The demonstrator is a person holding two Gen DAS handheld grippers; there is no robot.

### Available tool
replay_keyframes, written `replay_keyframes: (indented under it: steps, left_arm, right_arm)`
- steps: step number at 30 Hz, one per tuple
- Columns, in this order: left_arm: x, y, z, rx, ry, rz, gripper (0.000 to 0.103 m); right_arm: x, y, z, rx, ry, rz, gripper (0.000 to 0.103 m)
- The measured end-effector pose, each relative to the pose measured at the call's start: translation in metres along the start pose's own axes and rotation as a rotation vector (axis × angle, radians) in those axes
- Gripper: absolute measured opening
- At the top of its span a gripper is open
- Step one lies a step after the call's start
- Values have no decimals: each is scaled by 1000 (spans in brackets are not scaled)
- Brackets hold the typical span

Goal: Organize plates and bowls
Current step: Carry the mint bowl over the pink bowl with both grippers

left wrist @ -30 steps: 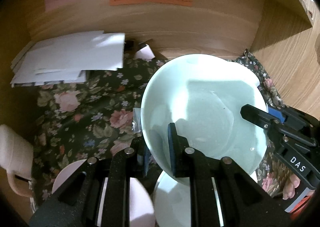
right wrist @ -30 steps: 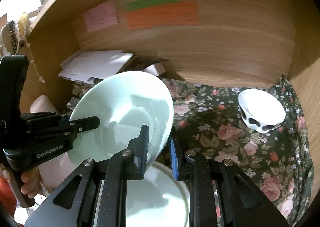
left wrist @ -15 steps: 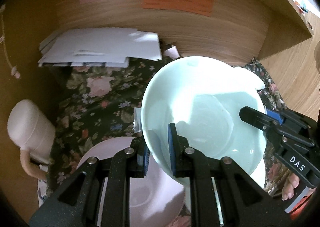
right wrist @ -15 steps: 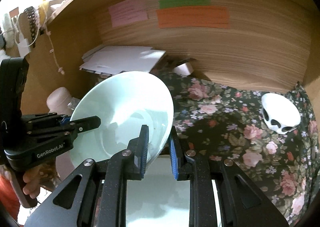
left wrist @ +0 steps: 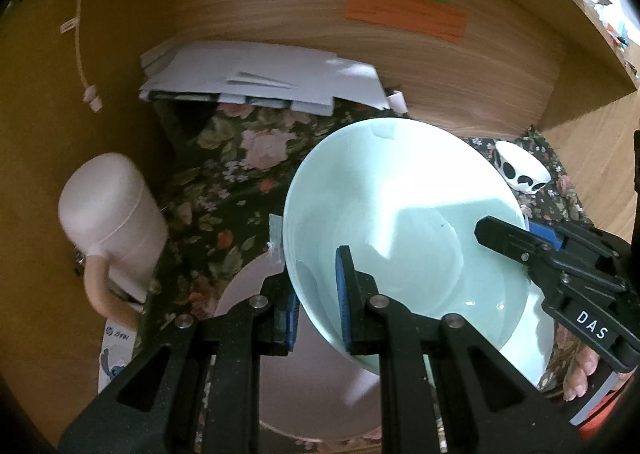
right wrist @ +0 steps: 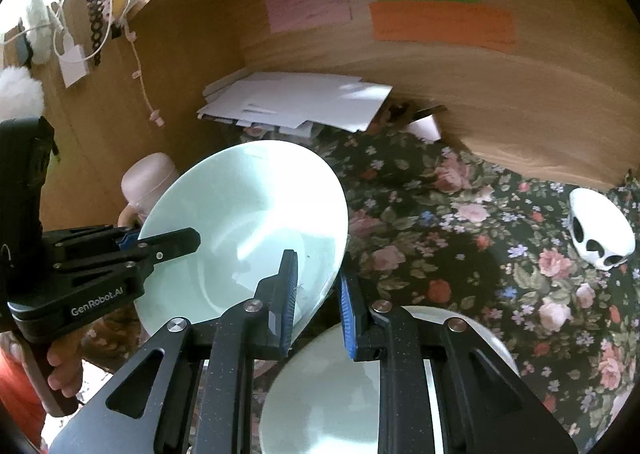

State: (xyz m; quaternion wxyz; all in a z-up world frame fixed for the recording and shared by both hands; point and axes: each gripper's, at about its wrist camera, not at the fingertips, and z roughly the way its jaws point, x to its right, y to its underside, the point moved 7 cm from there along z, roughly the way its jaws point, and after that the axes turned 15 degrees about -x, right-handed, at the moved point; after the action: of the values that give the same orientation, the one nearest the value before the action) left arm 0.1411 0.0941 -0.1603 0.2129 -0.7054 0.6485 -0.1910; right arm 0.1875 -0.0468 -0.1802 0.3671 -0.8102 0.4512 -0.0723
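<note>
Both grippers clamp the rim of one pale green bowl (left wrist: 404, 230), which hangs tilted and empty above the floral cloth (right wrist: 460, 221). The left gripper (left wrist: 318, 302) pinches its near-left rim; the right gripper (right wrist: 318, 294) pinches the opposite rim. Below the bowl on the left sits a pink plate (left wrist: 304, 386), bare as far as it shows; on the right, another pale green bowl (right wrist: 320, 394), seemingly empty. A white skull-patterned bowl (right wrist: 600, 230) stands well apart, and a pink mug (left wrist: 116, 205) stands at the left.
</note>
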Motion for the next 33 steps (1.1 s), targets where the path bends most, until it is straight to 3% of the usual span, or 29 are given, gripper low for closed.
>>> replay_keyframes:
  steps: [33]
  left_arm:
    - [-44, 42, 35, -96, -9, -77, 16]
  right_arm:
    - [-27, 24, 55, -167, -73, -32, 20]
